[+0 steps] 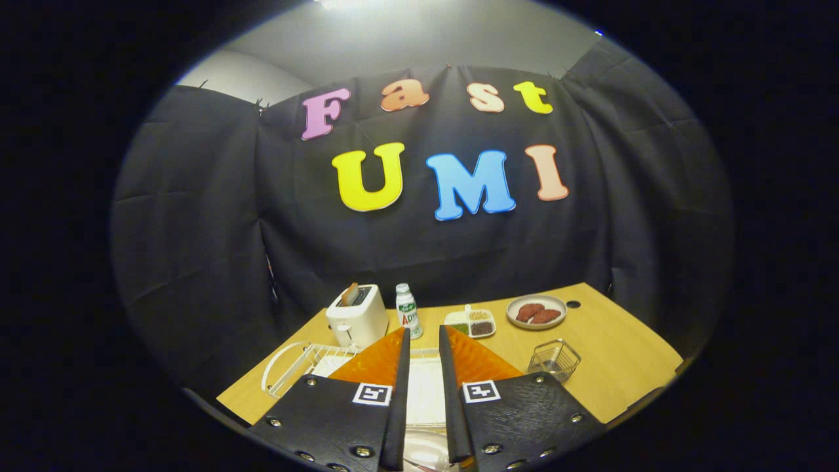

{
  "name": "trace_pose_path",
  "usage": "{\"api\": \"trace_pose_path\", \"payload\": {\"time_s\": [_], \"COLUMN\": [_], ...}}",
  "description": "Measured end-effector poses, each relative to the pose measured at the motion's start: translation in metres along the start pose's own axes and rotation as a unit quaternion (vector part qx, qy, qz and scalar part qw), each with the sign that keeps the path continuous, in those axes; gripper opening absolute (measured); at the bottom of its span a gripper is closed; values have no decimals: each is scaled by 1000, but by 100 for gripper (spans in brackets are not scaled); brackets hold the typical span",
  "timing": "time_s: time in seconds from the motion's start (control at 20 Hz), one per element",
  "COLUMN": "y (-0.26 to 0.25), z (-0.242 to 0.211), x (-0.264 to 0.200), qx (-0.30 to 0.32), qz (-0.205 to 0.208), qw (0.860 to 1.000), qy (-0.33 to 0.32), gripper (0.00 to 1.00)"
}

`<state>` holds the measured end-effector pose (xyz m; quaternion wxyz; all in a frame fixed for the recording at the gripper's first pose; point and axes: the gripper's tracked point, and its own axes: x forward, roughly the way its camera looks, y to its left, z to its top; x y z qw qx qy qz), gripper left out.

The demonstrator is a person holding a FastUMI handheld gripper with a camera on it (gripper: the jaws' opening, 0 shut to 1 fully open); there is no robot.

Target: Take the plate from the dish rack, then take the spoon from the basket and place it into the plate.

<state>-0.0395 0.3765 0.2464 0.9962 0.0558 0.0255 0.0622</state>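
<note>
My gripper [425, 333] hangs above the near end of the wooden table [616, 354], its fingers a narrow gap apart and nothing between the tips. Under the fingers lies the white wire dish rack [298, 367], showing through the gap and out to the left. Low between the finger bases I see the rim of a white plate [426, 452]; what lies in it is too cut off to tell. The small wire basket [554, 359] stands just right of the right finger and looks empty.
Beyond the fingertips stand a white toaster [357, 316] with toast in it, a small bottle [408, 310] and a divided condiment dish [473, 322]. A grey plate with red patties [536, 311] sits at the far right. Black cloth walls close the table's back and sides.
</note>
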Motion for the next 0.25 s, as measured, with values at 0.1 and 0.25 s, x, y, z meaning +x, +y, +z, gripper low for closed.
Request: {"api": "trace_pose_path", "payload": {"time_s": [0.1, 0.25], "y": [-9, -21], "z": [30, 64], "x": [4, 6], "qx": [-8, -16], "qz": [-7, -16], "qw": [999, 997], "qy": [-32, -70], "gripper": [26, 26]}}
